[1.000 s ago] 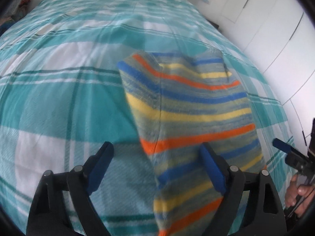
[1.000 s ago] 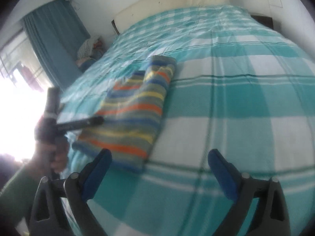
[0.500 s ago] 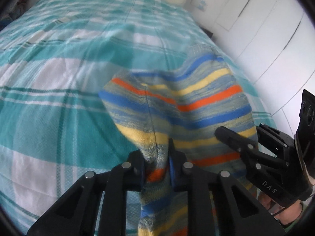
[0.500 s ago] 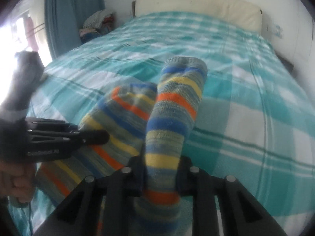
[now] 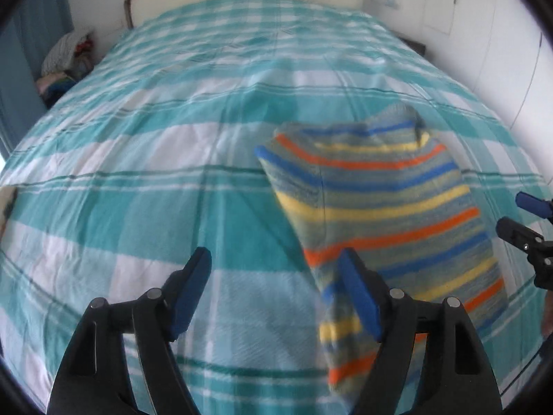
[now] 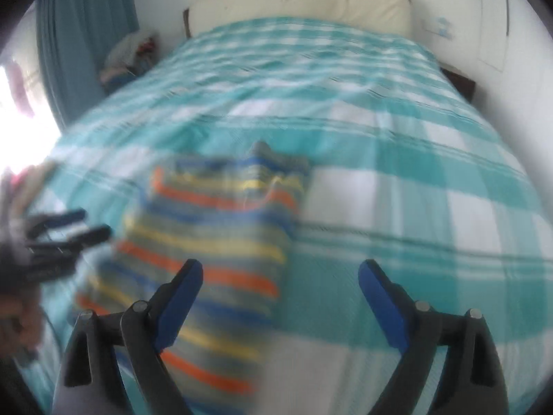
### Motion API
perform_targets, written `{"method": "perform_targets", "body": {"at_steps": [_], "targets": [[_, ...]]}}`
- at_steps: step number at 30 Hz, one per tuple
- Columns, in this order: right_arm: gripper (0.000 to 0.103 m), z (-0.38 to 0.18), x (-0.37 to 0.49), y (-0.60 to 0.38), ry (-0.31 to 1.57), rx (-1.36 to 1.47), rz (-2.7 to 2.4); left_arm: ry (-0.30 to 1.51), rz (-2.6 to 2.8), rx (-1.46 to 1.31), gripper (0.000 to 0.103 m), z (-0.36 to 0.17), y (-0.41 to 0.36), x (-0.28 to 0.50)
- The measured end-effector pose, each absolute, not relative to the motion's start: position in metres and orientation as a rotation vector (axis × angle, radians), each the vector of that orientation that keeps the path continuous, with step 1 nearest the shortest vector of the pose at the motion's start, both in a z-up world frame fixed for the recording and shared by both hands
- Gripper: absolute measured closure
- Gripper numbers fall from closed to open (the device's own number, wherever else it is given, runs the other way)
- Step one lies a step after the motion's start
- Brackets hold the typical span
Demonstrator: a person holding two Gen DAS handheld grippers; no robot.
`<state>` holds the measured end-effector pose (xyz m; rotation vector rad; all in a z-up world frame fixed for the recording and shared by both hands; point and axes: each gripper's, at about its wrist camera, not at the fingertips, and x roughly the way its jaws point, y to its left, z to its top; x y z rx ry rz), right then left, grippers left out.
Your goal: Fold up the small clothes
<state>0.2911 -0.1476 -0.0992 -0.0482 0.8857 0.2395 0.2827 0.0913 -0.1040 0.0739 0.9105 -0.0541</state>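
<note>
A small knit garment (image 5: 387,204) with blue, orange and yellow stripes lies folded on the teal checked bedspread (image 5: 138,173). In the left wrist view my left gripper (image 5: 276,294) hangs over its left edge. The jaws are opening and press on nothing, and the right finger overlaps the cloth's edge. My right gripper (image 5: 525,235) shows at the far right. The right wrist view is blurred. There my right gripper (image 6: 281,301) hovers above the garment (image 6: 214,242), jaws opening wide and free of the cloth. My left gripper (image 6: 58,235) sits at the left, held by a hand.
A cream headboard cushion (image 6: 297,3) runs along the far end of the bed. A pile of clothes (image 5: 65,62) lies beside the bed at the far left, by a teal curtain (image 6: 86,34). White wardrobe doors (image 5: 501,52) stand to the right.
Half a second ago both grippers were shut on pinched folds of the striped garment. Both have let go and opened, and the garment has dropped flat onto the bedspread as they pulled back.
</note>
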Motion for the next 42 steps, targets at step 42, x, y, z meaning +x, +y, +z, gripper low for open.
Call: {"method": "perform_targets", "body": {"at_steps": [42], "targets": [[0.0, 0.047, 0.055, -0.133, 0.704, -0.117, 0.242, 0.681, 0.044, 0.066, 0.0, 0.039, 0.054, 0.032]]}}
